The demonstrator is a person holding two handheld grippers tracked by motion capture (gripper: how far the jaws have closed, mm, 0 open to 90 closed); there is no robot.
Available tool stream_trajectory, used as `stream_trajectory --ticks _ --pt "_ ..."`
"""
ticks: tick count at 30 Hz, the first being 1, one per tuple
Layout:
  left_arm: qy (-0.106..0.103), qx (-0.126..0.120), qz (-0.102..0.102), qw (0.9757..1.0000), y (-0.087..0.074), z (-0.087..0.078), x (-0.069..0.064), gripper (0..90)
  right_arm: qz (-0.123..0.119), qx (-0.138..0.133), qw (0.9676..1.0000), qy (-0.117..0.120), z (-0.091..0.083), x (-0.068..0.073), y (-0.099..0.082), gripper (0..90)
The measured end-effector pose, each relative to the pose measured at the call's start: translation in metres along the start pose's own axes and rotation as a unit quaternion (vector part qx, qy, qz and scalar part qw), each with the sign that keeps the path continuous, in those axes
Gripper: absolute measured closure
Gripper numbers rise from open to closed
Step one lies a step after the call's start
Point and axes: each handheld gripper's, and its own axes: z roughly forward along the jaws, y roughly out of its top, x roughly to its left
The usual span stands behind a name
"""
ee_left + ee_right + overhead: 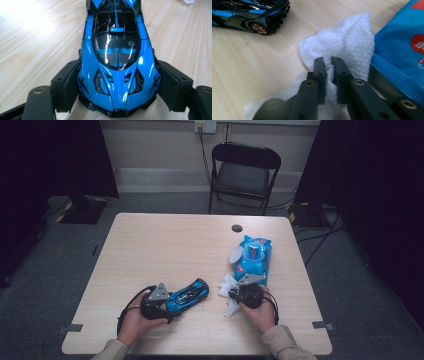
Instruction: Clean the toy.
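A glossy blue and black toy car (189, 294) lies on the table at front left. My left gripper (167, 307) is shut on it, its pads pressing both flanks of the car (117, 65). At front right, my right gripper (231, 293) is shut on a crumpled white wet wipe (229, 287). In the right gripper view the wipe (347, 42) bunches up between the two fingertips (319, 65) and spreads out beyond them. A blue wet-wipe pack (254, 259) with its lid flipped open lies just past the right gripper.
The light wooden table (165, 245) has a small dark round hole (237, 228) near its far edge. A black folding chair (243, 172) stands behind the table. The car's rear wheel (258, 28) sits to the left of the wipe in the right gripper view.
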Motion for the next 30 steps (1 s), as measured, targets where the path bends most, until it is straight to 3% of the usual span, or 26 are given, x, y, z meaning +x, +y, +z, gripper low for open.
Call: stream_trajectory --ticks 7,9,13,18,20,22,24,25,27,30 --pt "0.000 0.000 0.001 1.0000 0.000 0.000 0.000 25.4 0.020 0.006 0.9997 0.015 0.000 -0.004 0.003 87.7" --pt "0.000 0.000 0.001 1.0000 0.000 0.000 0.000 25.4 0.030 -0.012 0.9991 0.029 -0.007 -0.004 0.009 87.8" --pt "0.000 0.000 0.001 1.0000 0.000 0.000 0.000 25.4 0.025 -0.036 0.9980 0.045 -0.017 0.002 0.021 87.9" --pt "0.000 0.000 0.001 1.0000 0.000 0.000 0.000 25.4 0.004 -0.072 0.9945 0.076 -0.027 0.023 0.047 87.9" --pt "0.000 0.000 0.001 1.0000 0.000 0.000 0.000 25.4 -0.013 -0.088 0.9907 0.103 -0.026 0.041 0.063 87.9" --pt "0.000 0.000 0.002 1.0000 0.000 0.000 0.000 25.4 -0.018 -0.090 0.9897 0.110 -0.024 0.048 0.067 88.0" --pt "0.000 0.000 0.002 1.0000 0.000 0.000 0.000 25.4 -0.030 -0.084 0.9869 0.134 -0.010 0.068 0.077 88.0" --pt "0.000 0.000 0.002 1.0000 0.000 0.000 0.000 25.4 -0.030 -0.084 0.9869 0.134 -0.010 0.068 0.077 88.0" --pt "0.000 0.000 0.001 1.0000 0.000 0.000 0.000 25.4 -0.040 -0.072 0.9845 0.155 0.010 0.085 0.080 87.9" --pt "0.000 0.000 0.003 1.0000 0.000 0.000 0.000 25.4 -0.044 -0.067 0.9824 0.169 0.023 0.095 0.081 87.9"
